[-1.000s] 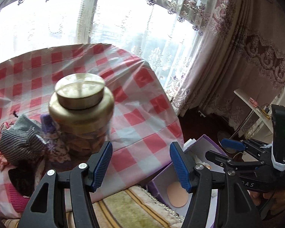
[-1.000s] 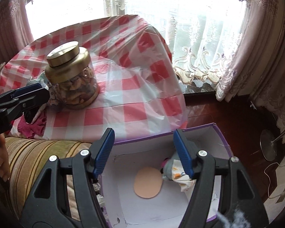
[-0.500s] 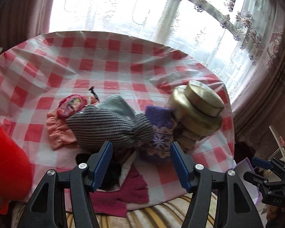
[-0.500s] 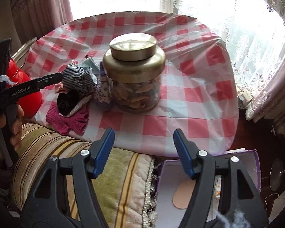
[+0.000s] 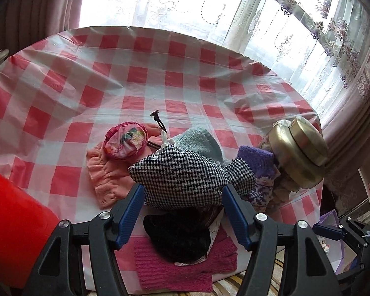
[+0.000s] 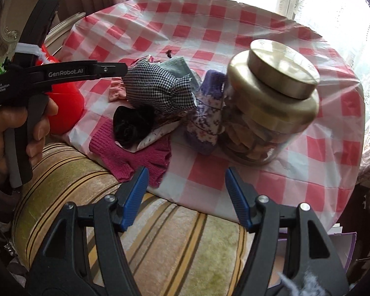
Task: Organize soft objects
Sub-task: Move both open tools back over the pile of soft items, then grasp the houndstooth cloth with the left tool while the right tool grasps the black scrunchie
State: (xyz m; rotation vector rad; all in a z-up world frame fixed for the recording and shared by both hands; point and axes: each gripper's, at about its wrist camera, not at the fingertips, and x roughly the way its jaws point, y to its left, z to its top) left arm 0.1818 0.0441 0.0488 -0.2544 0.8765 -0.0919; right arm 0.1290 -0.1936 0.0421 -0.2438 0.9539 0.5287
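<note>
Both my grippers empty above the pile.
Left gripper (image 5: 182,212) fingers spread over the checked pouch (image 5: 185,175) at the desk's (image 5: 160,83) near edge; right gripper (image 6: 186,197) fingers spread too.

Left gripper (image 5: 182,207): your jaws stand wide apart with nothing between the blue pads (image 5: 129,213); the tool points forward and slightly downward.
Left gripper, side view (image 6: 111,70): you hold it level, its tip reaching in from the left.
Left hand (image 6: 14,128): your fingers are wrapped round the grey handle, thumb side up, knuckles toward the right camera.
Right gripper (image 6: 186,197): your jaws are spread wide, holding nothing; both blue pads (image 6: 238,198) are bare.
Right gripper, seen from the left camera (image 5: 333,231): only its front shows at the lower right edge; its jaw gap cannot be judged there.
Right hand: not visible.
</note>
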